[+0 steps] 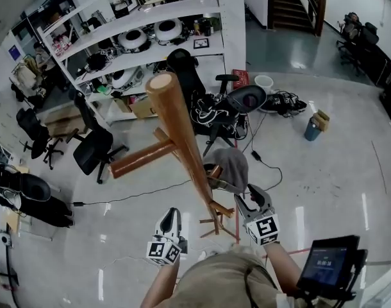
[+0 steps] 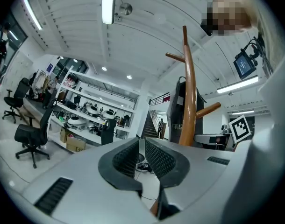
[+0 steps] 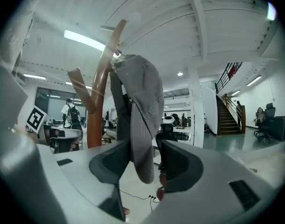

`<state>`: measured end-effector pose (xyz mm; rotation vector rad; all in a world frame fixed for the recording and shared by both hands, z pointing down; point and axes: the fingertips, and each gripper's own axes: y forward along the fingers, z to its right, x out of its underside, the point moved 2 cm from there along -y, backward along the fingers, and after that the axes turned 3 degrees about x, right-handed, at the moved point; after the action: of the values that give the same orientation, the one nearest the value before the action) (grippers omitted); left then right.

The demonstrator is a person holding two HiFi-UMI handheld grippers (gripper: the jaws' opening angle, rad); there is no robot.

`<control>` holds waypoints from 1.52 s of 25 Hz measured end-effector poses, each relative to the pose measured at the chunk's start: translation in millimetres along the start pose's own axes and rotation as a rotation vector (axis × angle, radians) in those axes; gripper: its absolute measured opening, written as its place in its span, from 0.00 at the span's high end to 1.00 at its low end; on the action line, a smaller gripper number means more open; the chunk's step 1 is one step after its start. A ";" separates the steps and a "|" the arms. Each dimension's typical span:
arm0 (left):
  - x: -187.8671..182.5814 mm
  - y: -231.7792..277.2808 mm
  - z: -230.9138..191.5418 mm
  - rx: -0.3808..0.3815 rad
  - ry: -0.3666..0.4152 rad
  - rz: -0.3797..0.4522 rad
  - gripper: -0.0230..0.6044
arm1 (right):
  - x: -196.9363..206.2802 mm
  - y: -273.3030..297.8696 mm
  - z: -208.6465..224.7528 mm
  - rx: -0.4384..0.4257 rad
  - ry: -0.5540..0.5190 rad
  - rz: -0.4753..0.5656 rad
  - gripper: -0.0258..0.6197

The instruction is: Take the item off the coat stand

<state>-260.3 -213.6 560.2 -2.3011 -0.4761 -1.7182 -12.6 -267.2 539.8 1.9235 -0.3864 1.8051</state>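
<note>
Head view looked steeply down a wooden coat stand on a pale office floor. A grey cap hung from one of its lower pegs, on the right of the pole. The right gripper sat just below the cap, and the left gripper was further left, near the foot of the pole.

In the right gripper view the jaws stood spread wide. The cap dangled brim-down between them, close beside one pad but not pinched. In the left gripper view the jaws were drawn nearly together, leaving only a thin slit with nothing in it, and the stand rose just to the right of them.

Little writing could be read. The marker cube on the right gripper bore only black-and-white square patterns. A dark banner behind the stand carried white lettering that was partly hidden, and a small screen at lower right showed figures too small to read.
</note>
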 end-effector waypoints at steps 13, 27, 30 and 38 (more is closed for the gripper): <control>22.2 -11.1 -13.0 -0.040 -0.003 0.030 0.92 | 16.2 31.6 -0.2 -0.036 -0.019 0.020 0.67; 14.6 -19.0 -12.3 -0.060 -0.013 0.036 0.92 | 10.7 37.8 -4.1 -0.046 0.002 0.014 0.69; 10.7 -21.9 -11.3 -0.068 -0.020 0.036 0.92 | 7.1 36.3 -4.2 -0.045 -0.002 0.004 0.72; 16.3 -25.6 -8.8 -0.077 -0.024 0.030 0.92 | 9.7 35.4 -3.0 -0.043 0.002 0.004 0.78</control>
<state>-273.8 -191.3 578.1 -2.3717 -0.3845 -1.7266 -32.2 -294.6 554.6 1.8929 -0.4254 1.7862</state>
